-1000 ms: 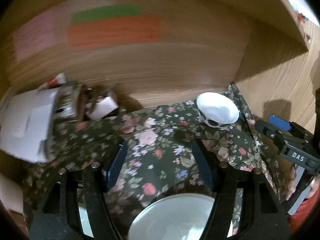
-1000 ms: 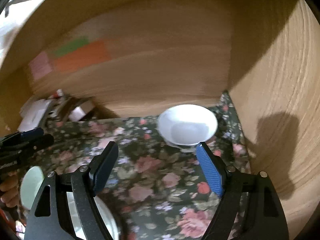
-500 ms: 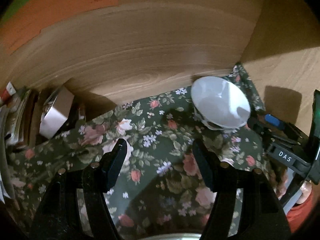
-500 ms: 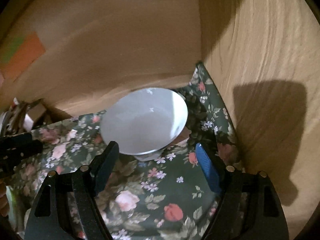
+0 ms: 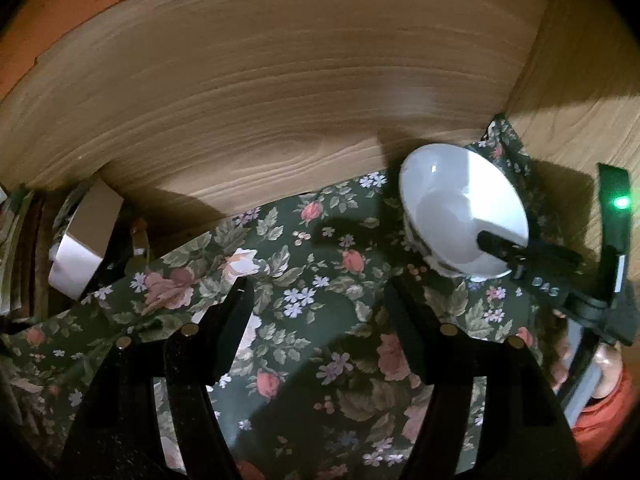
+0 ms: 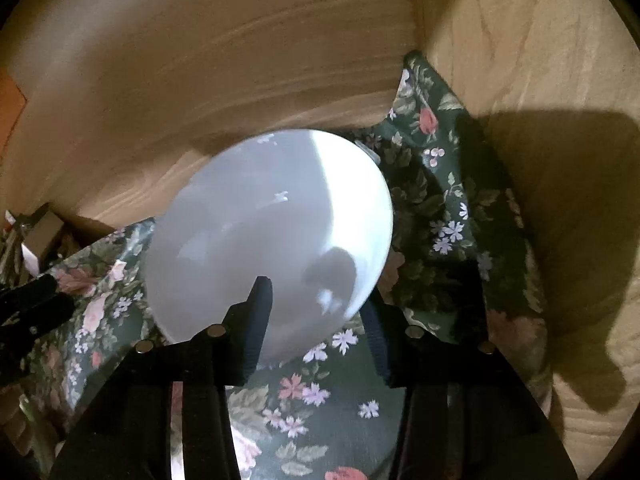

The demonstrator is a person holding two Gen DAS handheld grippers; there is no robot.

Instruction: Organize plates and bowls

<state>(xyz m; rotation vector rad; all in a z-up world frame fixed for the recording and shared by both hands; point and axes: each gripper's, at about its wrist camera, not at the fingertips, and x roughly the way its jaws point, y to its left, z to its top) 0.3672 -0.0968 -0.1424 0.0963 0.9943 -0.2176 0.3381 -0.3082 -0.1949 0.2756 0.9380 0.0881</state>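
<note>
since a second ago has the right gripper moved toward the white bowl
Yes. The right gripper has come forward to the white bowl in the wooden corner; its jaws have just been closing, straddling the near rim.

Left wrist view: looking down along its fingers at the floral cloth (image 5: 320, 312), the white bowl (image 5: 460, 216) lying beyond its right finger.
Right wrist view: sitting close over the same bowl (image 6: 272, 232).
Shared: bowl, cloth, wooden back wall (image 5: 280, 100).

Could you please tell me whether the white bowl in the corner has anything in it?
Empty: the white bowl shows a bare inside in both views, with only one finger of the right gripper reaching over its rim.
</note>
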